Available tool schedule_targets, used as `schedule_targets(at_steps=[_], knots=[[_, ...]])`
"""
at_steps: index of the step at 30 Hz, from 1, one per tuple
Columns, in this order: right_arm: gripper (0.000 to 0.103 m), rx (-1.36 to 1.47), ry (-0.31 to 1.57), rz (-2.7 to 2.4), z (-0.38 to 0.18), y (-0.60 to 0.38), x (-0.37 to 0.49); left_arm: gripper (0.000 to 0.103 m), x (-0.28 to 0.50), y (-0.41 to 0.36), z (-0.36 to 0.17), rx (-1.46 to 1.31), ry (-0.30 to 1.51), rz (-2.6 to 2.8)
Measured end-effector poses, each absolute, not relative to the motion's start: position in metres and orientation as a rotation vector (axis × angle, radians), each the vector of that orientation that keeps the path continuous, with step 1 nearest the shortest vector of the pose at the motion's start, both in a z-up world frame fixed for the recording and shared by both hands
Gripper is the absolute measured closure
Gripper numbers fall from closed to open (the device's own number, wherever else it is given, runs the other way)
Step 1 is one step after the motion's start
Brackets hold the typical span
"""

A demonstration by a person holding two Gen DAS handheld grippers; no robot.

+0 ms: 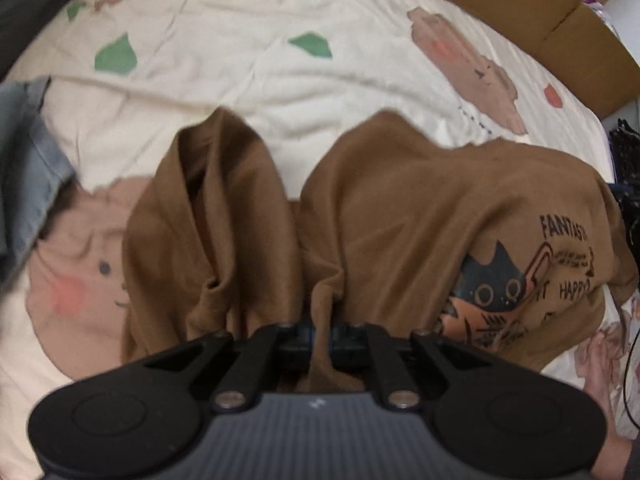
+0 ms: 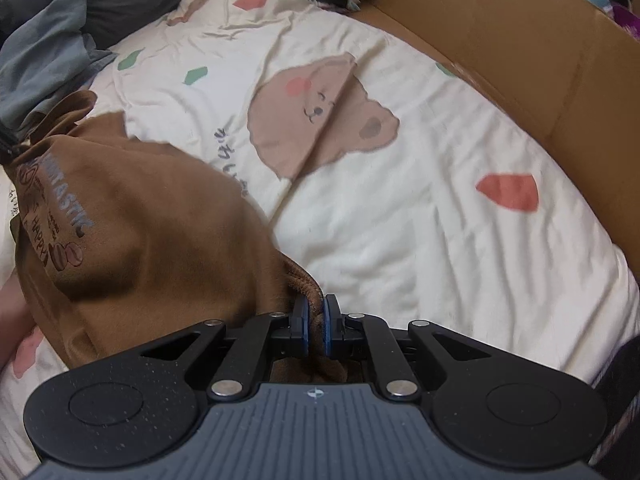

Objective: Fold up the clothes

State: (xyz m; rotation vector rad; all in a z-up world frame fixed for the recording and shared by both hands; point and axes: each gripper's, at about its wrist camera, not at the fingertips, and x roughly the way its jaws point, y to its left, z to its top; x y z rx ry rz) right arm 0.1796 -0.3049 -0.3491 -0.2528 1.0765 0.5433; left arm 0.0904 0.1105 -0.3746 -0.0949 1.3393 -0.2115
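Bear-print bedspread, both tongs angled steeply down, each pinching brown shirt

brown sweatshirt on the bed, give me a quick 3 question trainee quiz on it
1. True or false: the left gripper is shut on the brown sweatshirt.
2. What is pinched in the right gripper? A: the bear-print duvet. B: the sweatshirt's edge. C: nothing.
3. Which animal is printed on the sweatshirt, beside the lettering?

Key: 1 true. 2 B. 3 a cat.
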Motion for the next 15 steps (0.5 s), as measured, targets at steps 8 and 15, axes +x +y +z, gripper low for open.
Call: schedule_targets(at_steps=[8, 15], knots=[[0.098, -0.201, 1.140, 0.508, -0.361, -0.310, 0.154, 0.077, 0.097, 0.120, -0.354, -0.084, 1.331, -0.182], [0.098, -0.181, 1.148, 0.508, -0.365, -0.311, 0.153, 0.048, 0.120, 0.126, -0.328, -0.053, 1.219, -0.090]])
